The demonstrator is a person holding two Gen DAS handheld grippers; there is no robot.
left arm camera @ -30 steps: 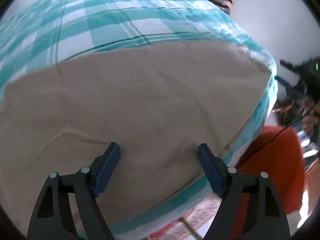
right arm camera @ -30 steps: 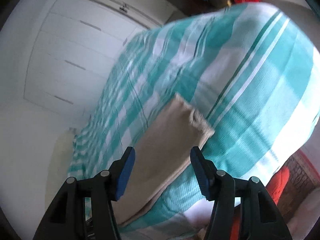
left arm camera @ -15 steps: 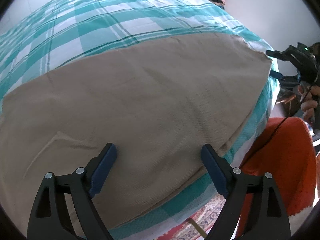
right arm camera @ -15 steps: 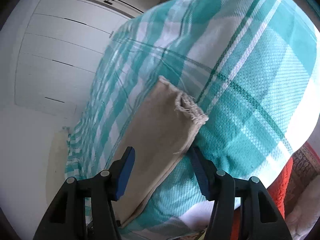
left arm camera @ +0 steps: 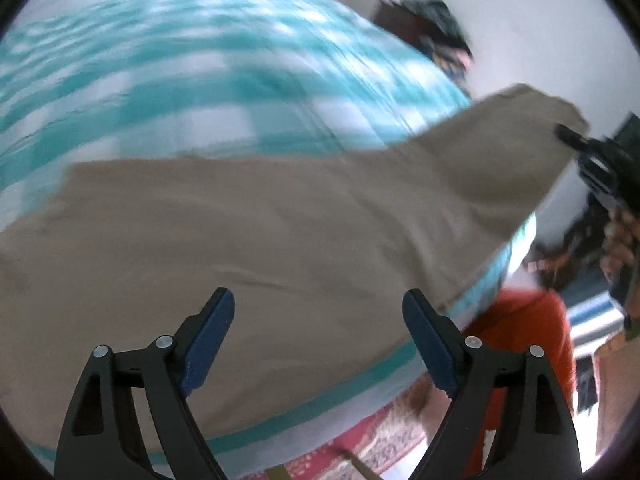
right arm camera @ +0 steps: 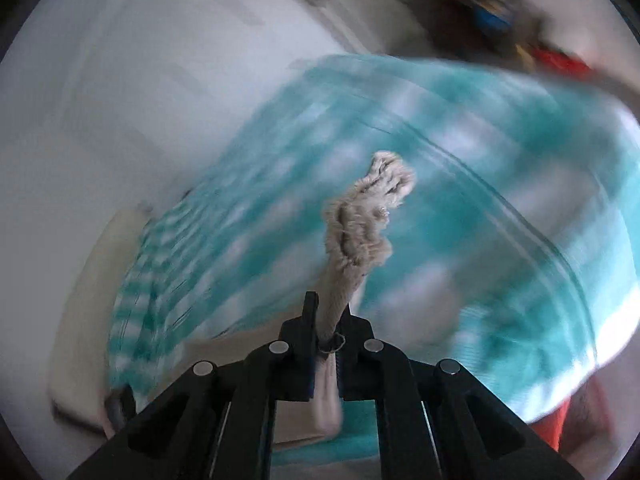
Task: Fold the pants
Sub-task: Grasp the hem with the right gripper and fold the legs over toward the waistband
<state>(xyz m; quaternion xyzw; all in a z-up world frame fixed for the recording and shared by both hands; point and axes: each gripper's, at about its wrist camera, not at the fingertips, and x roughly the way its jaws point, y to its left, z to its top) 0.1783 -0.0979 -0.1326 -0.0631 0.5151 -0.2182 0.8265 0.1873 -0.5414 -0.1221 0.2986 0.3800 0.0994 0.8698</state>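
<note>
bed [left arm camera: 200, 80]: teal-checked cover, white wall at 1 | pants [left arm camera: 260, 232]: flat, end lifted toward 2 | left gripper [left arm camera: 320, 344]: jaws wide, empty | right gripper [right arm camera: 328, 320]: clamped on frayed hem

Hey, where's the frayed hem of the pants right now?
The frayed hem sticks up from the shut right tool, lifted above the teal checked bedspread; in the left view that end rises at far right.

Pants [left arm camera: 248, 232]: beige, plain fabric | spread flat ahead of my left gripper [left arm camera: 318, 344], under its spread fingers | far leg end lifted off to the right | frayed hem [right arm camera: 364, 220] pinched upright in my right gripper [right arm camera: 328, 320]
</note>
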